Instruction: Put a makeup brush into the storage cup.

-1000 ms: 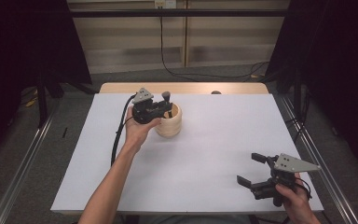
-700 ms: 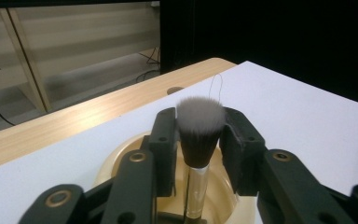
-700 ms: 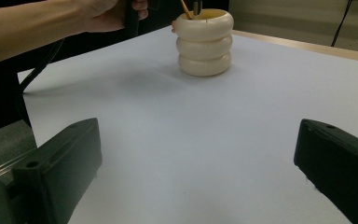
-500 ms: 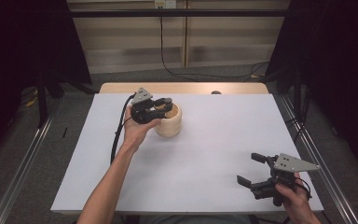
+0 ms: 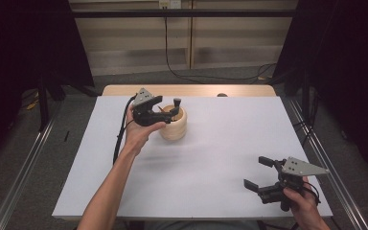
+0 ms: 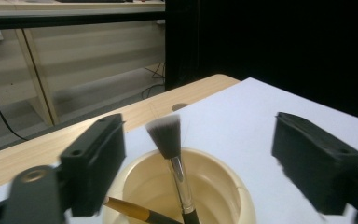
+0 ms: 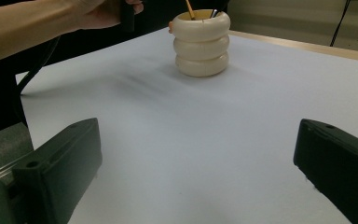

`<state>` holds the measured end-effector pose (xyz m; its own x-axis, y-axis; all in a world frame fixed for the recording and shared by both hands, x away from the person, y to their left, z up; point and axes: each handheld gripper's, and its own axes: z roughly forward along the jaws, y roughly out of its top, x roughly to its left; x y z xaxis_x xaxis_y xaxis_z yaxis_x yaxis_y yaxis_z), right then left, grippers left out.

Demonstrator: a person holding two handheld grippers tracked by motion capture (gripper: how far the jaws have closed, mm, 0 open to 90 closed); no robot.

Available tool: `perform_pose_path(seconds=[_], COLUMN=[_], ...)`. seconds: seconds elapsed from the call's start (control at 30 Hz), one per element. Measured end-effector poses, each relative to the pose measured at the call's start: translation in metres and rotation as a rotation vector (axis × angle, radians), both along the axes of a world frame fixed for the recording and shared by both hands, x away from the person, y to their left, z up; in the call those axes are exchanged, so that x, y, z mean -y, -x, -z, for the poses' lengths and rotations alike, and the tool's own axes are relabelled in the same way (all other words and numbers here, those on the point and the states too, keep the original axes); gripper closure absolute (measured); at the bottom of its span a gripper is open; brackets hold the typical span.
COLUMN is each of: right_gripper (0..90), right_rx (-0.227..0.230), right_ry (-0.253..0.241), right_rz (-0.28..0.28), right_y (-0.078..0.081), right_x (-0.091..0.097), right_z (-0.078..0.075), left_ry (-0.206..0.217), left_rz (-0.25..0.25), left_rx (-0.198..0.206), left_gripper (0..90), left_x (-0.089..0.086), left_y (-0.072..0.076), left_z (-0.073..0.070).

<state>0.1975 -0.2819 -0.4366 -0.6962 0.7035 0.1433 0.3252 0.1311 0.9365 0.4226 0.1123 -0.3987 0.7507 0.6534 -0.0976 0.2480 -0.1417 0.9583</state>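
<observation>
A cream ribbed holder [image 5: 173,126] stands on the white table sheet, left of centre at the back. My left gripper [image 5: 162,111] hovers right over its mouth. In the left gripper view its jaws have just been opening and stand wide apart [image 6: 200,158]. A black-bristled makeup brush [image 6: 169,136] stands free between them, handle down in the holder [image 6: 223,186]. A second brush with a wooden handle [image 6: 129,211] leans inside. My right gripper [image 5: 257,171] rests open near the front right edge, holding nothing. The holder [image 7: 201,42] lies far ahead of its jaws [image 7: 196,163].
The white sheet [image 5: 230,143] covers most of the wooden table [image 5: 196,90]. The person's left forearm [image 5: 120,177] reaches across the left half. Metal rails run along both sides on the floor, and dark curtains stand beyond.
The left gripper lowered the brush into the holder, then its jaws spread and let go of it. The right gripper has stayed where it was.
</observation>
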Motion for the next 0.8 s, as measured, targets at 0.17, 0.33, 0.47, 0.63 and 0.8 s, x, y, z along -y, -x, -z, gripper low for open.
perform_pose_path(seconds=[0.17,0.33,0.47,0.63,0.8], right_gripper=[0.6,0.6,0.5,0.7,0.7], right_rx=[0.002,0.007,0.009,0.018,0.016], right_ry=[0.000,0.000,-0.003,-0.002,-0.006], right_rz=[0.006,0.009,0.023,0.047,0.054], right_y=[0.001,0.002,0.004,0.003,0.002], right_x=[0.001,0.002,0.003,0.004,0.004], right_z=[-0.001,-0.001,-0.001,-0.002,-0.001], left_ry=[0.015,0.036,0.025,0.017,0.003], left_rz=[0.013,0.025,0.018,0.007,-0.010], left_rx=[-0.017,0.002,0.001,0.008,-0.003], left_gripper=[6.3,2.0,1.7,1.6,1.7], left_x=[-0.003,-0.010,-0.017,-0.023,-0.028], left_y=[0.005,0.012,0.019,0.030,0.039], left_z=[-0.003,-0.002,-0.003,-0.006,-0.004])
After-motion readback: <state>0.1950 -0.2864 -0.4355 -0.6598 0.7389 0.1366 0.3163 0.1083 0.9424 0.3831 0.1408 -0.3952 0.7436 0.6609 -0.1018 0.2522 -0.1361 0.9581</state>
